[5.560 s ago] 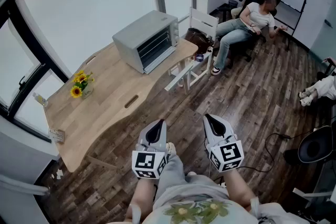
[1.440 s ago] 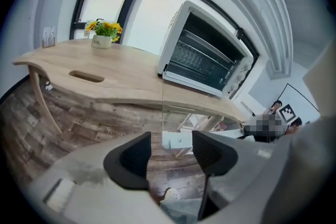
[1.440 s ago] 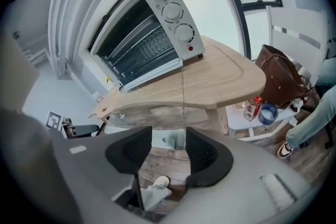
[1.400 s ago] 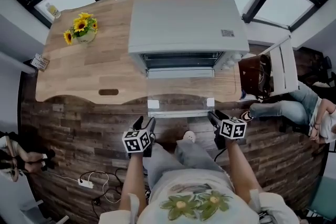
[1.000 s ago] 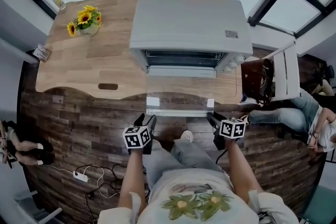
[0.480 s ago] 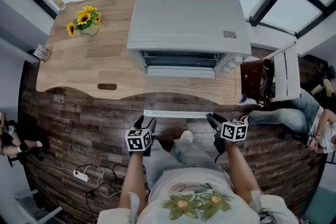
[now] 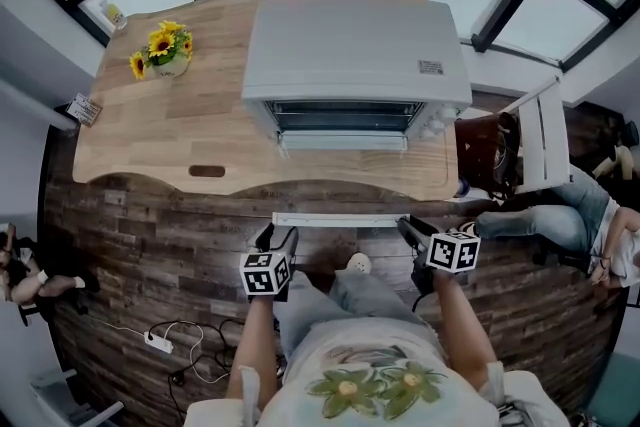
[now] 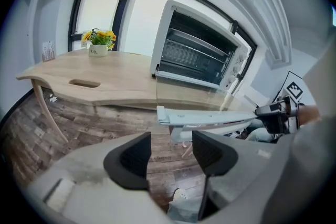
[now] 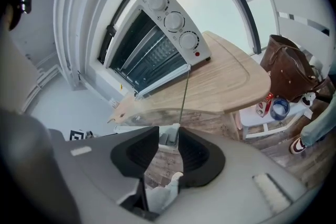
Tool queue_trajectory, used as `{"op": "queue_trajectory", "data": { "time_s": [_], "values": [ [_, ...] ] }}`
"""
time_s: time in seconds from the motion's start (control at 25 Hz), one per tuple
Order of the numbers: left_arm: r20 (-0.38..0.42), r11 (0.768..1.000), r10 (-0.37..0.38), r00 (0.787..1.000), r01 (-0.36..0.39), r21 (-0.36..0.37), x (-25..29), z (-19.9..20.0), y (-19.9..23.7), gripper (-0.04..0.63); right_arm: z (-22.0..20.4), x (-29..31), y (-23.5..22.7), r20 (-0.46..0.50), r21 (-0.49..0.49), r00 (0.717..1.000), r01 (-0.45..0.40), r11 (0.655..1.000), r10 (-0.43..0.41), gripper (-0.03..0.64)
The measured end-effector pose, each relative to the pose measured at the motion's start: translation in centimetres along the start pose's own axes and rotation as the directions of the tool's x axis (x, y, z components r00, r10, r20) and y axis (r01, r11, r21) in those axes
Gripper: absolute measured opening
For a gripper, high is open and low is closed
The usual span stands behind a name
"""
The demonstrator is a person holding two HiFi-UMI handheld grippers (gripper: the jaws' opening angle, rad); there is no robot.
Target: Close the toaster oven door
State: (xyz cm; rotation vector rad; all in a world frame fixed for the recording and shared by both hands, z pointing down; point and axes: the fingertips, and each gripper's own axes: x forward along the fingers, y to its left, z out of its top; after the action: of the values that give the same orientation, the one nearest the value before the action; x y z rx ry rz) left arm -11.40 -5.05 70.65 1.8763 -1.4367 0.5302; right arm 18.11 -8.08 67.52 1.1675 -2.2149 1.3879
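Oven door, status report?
Right gripper clamped on handle end, jaws just eased wider. Left gripper open, empty, short of handle. Door open. Nothing blocking.

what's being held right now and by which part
The right hand-held gripper holds the toaster oven door's handle by its right end, jaws having just been closing. The left hand-held gripper is open and empty.

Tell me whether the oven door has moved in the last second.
Yes. The door tipped slightly up: its white corner pieces, earlier over the table's front edge, no longer show.
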Motion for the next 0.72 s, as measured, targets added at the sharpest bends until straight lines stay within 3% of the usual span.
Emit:
{"op": "queue_trajectory", "data": {
  "time_s": [0.4, 0.72],
  "values": [
    [0.101, 1.0, -0.012, 0.995, 0.012, 0.002, -0.8, 2.9, -1.0, 0.249, 2.4, -1.9, 2.1, 0.045, -0.109, 0.999, 0.024, 0.994, -0.019, 0.133],
    [0.158, 1.0, 0.006, 0.987, -0.008, 0.012, -1.7, 4.5, -1.3, 0.141, 3.4, -2.5, 2.8, 0.078, -0.115, 0.997, 0.027, 0.993, -0.018, 0.133]
  ]
}}
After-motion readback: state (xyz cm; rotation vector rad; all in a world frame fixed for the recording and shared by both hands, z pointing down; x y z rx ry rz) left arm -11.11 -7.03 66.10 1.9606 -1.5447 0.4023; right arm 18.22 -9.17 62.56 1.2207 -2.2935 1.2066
